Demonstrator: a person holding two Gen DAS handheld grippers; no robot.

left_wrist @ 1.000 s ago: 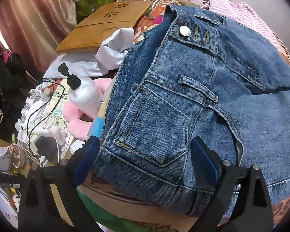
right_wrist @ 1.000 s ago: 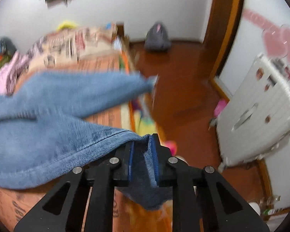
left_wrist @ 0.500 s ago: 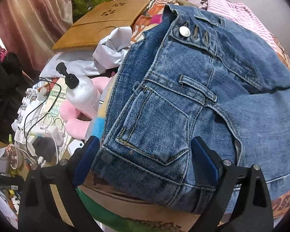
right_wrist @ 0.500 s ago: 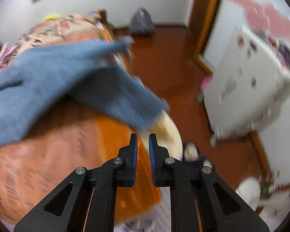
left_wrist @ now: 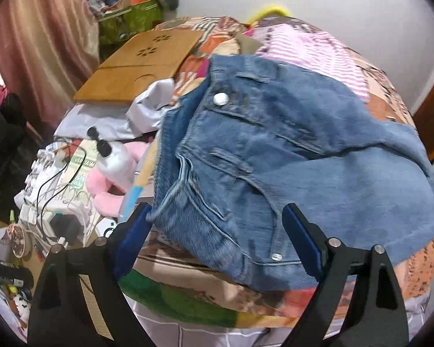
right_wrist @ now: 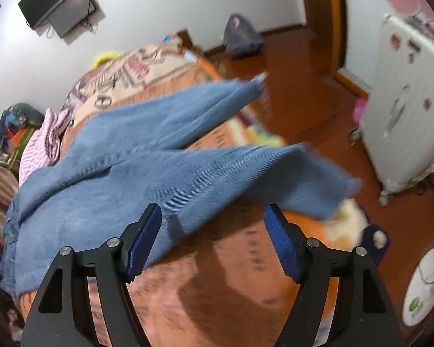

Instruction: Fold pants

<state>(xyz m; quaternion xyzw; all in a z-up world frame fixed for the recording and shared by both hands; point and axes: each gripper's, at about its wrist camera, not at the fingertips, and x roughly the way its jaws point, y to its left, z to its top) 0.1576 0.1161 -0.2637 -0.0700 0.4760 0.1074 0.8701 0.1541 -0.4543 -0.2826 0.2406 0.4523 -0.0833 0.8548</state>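
- Far left in my left wrist view, I see a pink curtain (left_wrist: 43, 43) and, below it, a cluttered patch with black cables (left_wrist: 47, 179) and a white pump bottle (left_wrist: 112, 162) lying on a pink plush toy (left_wrist: 107, 190).
- Just above that, a wooden lap tray (left_wrist: 141, 66) lies flat at the bed's far left edge, beside crumpled white cloth (left_wrist: 150, 107).
- My left gripper (left_wrist: 217, 237) stands spread wide; its blue pads flank the waistband end of the jeans (left_wrist: 246, 159) without pressing on it, as far as I can tell.
- The jeans lie on the patterned bedspread (left_wrist: 188, 297), waist button up, with a pink striped garment (left_wrist: 309, 52) behind them.
- In my right wrist view the jeans' two legs (right_wrist: 188, 144) fan out across the orange bedspread toward the bed's edge, blurred.
- My right gripper (right_wrist: 212, 240) has just been opening; its jaws are apart with nothing between them, the left pad just over the denim's edge.
- To the right: wooden floor (right_wrist: 303, 86), a grey backpack (right_wrist: 241, 37) against the wall, and a white cabinet (right_wrist: 405, 110).
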